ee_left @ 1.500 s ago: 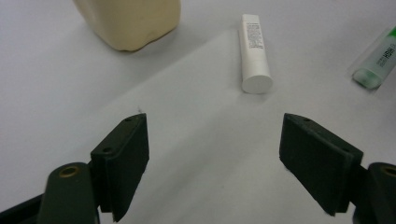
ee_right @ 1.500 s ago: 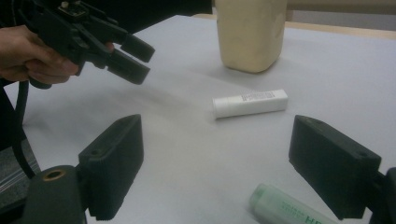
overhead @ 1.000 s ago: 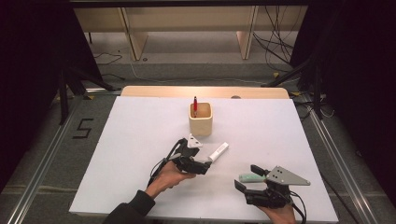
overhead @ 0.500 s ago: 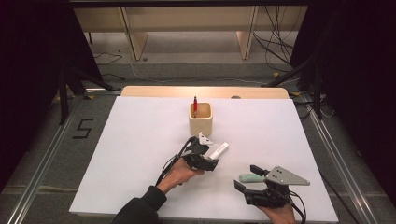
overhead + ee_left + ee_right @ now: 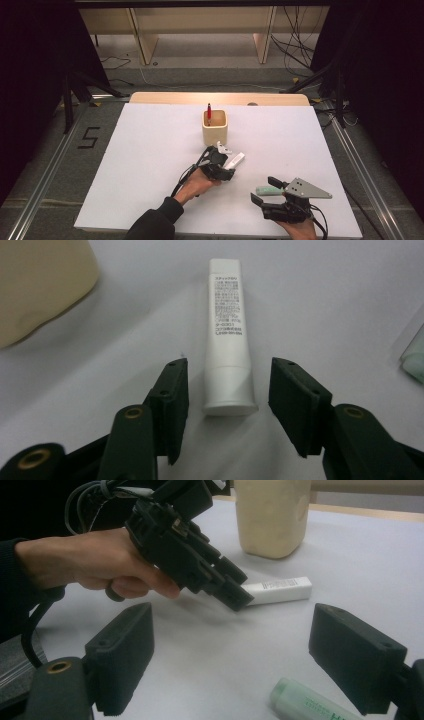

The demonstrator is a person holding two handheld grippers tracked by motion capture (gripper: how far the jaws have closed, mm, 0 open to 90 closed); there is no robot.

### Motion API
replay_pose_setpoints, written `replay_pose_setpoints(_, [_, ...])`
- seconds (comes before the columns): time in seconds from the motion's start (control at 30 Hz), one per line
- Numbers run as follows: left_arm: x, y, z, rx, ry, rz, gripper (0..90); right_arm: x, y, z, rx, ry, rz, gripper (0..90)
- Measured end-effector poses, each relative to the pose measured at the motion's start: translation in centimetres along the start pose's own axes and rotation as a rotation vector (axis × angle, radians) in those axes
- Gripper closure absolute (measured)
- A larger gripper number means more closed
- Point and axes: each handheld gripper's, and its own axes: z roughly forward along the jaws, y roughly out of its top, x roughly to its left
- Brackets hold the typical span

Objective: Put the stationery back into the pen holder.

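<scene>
Your left gripper (image 5: 226, 167) sits low over the white counter (image 5: 150, 165), and its fingers (image 5: 172, 395) have just been closing around the capped end of the white tube (image 5: 227, 345). In the left gripper view the tube lies flat on the counter between the two fingers, with a thin gap showing on each side, so the pads stand about halfway in and do not yet press on it. The tube points away from the gripper, its printed label facing up. In the high view the white tube (image 5: 235, 160) lies just in front of the beige cup (image 5: 215, 127), slightly to its right, near it but apart from it. A red pen (image 5: 209, 112) stands upright inside that cup.

Your right gripper (image 5: 265, 190) rests near the counter's near edge, well apart from the left one, with its fingers (image 5: 120, 655) spread wide and nothing between them. A pale green tube (image 5: 265, 190) lies flat on the counter just beside those fingers; in the right gripper view the green tube (image 5: 310, 702) shows at the bottom, close to the right-hand finger, and whether it touches I cannot tell
</scene>
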Motion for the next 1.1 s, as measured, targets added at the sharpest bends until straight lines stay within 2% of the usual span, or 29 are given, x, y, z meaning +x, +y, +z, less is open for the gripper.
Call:
replay_pose_setpoints(0.17, [-0.1, 0.0, 0.4, 0.016, 0.012, -0.004, 55.2, 0.0, 0.0, 0.0, 0.0, 0.0, -0.001, 19.1])
replay_pose_setpoints(0.3, [-0.1, 0.1, 0.6, 0.01, 0.019, -0.016, 61.1, 0.0, 0.0, 0.0, 0.0, 0.002, -0.002, 19.2])
replay_pose_setpoints(0.43, [-0.4, 0.0, 0.8, 0.013, 0.032, 0.01, 63.3, 0.0, 0.0, 0.0, 0.002, 0.002, -0.001, 19.3])
replay_pose_setpoints(0.67, [-0.5, 0.1, 0.8, 0.014, 0.039, 0.023, 64.6, 0.0, 0.0, 0.0, 0.002, 0.002, -0.001, 19.5])
replay_pose_setpoints(0.9, [-0.1, 0.2, 0.5, -0.005, 0.034, -0.006, 66.8, 0.0, 0.0, 0.0, 0.0, 0.001, 0.0, 19.6])
replay_pose_setpoints(1.1, [0.5, 0.1, -0.7, -0.039, 0.014, -0.021, 66.9, 0.0, 0.0, 0.0, -0.001, 0.0, 0.001, 19.6])
